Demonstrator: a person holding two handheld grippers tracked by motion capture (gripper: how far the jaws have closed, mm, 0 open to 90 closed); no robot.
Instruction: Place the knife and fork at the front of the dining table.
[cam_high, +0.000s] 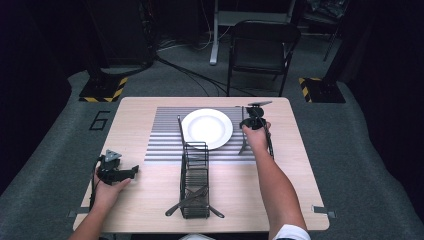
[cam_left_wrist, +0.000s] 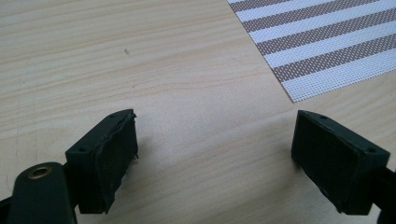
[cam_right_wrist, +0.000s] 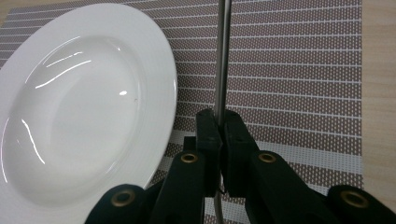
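From the high view, the right gripper (cam_high: 255, 121) sat over the striped placemat (cam_high: 165, 137) just right of the white plate (cam_high: 207, 128), with a thin metal utensil (cam_high: 243, 141) hanging from it toward the person; which kind of utensil it was could not be told. The left gripper (cam_high: 116, 171) rested on the bare wooden table (cam_high: 135, 200) near its left edge, well apart from the black wire rack (cam_high: 194, 186) in the middle. In the left gripper view, the jaws stood wide apart with nothing between them, only wood grain below and a corner of the placemat (cam_left_wrist: 322, 42) beyond. In the right gripper view, the jaws were pinched tight on the utensil's slim shaft (cam_right_wrist: 222, 56), which ran straight up the frame above the mat, just beside the plate's rim (cam_right_wrist: 163, 84).
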